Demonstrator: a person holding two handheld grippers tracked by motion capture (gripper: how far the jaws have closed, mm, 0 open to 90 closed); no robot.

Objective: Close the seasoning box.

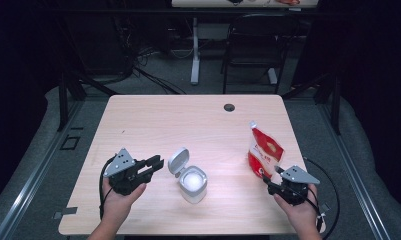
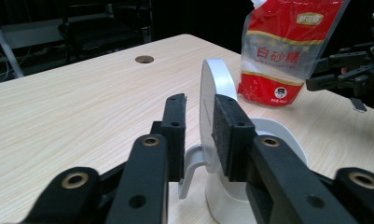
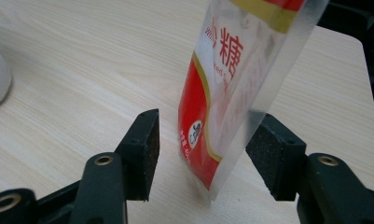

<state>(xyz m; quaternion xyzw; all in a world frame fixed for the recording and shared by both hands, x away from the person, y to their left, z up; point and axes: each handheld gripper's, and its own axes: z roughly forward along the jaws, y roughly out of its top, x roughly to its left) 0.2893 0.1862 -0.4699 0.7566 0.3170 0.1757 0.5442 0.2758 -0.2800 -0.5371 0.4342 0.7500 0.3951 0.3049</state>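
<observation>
Item, white jar (image 1: 193,184) at table (image 1: 153,120) centre, front half, full of white powder, its hinged lid (image 2: 216,98) upright between the pads of my left gripper (image 2: 199,135): the right pad seems to touch the lid face, the left stands just off it, though the angle leaves that doubtful, so a one-sided squeeze could tip the light jar and spill it. Item, red sugar pouch (image 3: 231,88) standing at the right edge, its base between the spread pads of my right gripper (image 3: 201,149), neither pressing; closing low on the soft film could buckle it, slip off, or topple the pouch.
</observation>
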